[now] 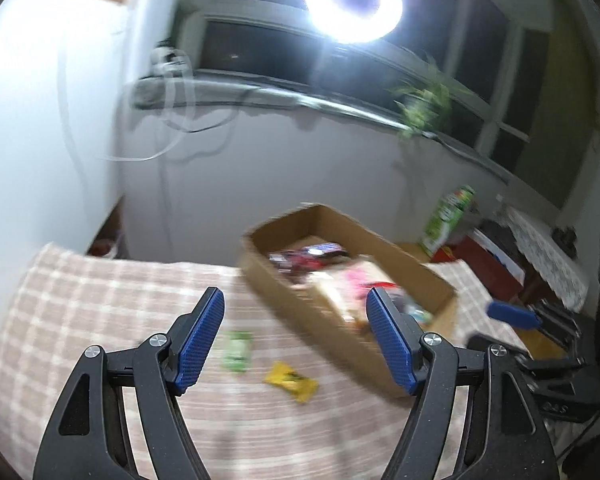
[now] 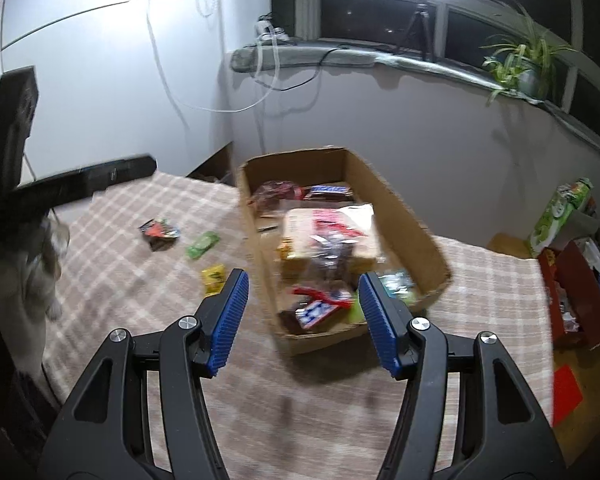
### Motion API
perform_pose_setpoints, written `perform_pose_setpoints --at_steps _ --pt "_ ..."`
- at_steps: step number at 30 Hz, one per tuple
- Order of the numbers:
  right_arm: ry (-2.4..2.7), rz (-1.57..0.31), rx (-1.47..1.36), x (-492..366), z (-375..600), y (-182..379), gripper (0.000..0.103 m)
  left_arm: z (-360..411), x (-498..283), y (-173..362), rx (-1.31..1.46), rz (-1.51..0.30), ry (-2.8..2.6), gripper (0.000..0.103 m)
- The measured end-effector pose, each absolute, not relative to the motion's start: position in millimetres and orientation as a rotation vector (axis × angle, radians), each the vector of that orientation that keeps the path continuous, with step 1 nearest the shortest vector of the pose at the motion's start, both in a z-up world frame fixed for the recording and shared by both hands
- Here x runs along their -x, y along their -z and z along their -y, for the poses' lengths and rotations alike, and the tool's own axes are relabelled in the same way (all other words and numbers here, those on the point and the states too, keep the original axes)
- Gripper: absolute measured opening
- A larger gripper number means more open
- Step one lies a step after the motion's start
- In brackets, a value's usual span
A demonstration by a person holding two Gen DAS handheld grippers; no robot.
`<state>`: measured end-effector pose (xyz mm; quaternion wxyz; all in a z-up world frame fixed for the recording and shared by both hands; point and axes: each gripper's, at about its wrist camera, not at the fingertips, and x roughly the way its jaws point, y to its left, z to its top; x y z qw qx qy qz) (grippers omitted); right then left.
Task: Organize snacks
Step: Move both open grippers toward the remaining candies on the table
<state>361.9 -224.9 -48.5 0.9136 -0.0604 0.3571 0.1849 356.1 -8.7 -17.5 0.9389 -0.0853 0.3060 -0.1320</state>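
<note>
A cardboard box (image 2: 404,216) stands on the checked tablecloth (image 2: 132,280), holding several snack packs, among them a blue-and-red chocolate bar (image 2: 320,312). Left of the box, three packets lie loose on the cloth: a dark red one (image 2: 160,232), a green one (image 2: 202,245) and a yellow one (image 2: 214,278). My right gripper (image 2: 304,276) hovers open over the box's near end, nothing between its pads. My left gripper (image 1: 295,294) is open and empty above the cloth. Ahead of it are the green packet (image 1: 238,350), the yellow packet (image 1: 290,380) and the box (image 1: 380,240).
A green carton (image 2: 560,208) and a red box (image 2: 576,292) stand at the right by the table's end. A blurred black device (image 2: 100,178) and a pale sleeve (image 2: 40,272) fill the left edge. A wall and a window sill with a plant (image 2: 520,64) lie behind.
</note>
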Motion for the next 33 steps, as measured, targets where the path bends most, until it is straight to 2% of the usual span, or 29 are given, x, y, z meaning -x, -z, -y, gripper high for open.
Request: perform_pose_setpoints --at_steps 10,17,33 --pt "-0.494 -0.814 0.153 -370 167 91 0.060 -82 -367 46 0.260 -0.668 0.107 0.074" --pt "-0.511 -0.866 0.163 -384 140 124 0.060 -78 -375 73 0.213 -0.739 0.120 0.074" --pt "-0.438 -0.881 0.152 -402 114 142 0.060 -71 -377 111 0.037 -0.823 0.133 0.074"
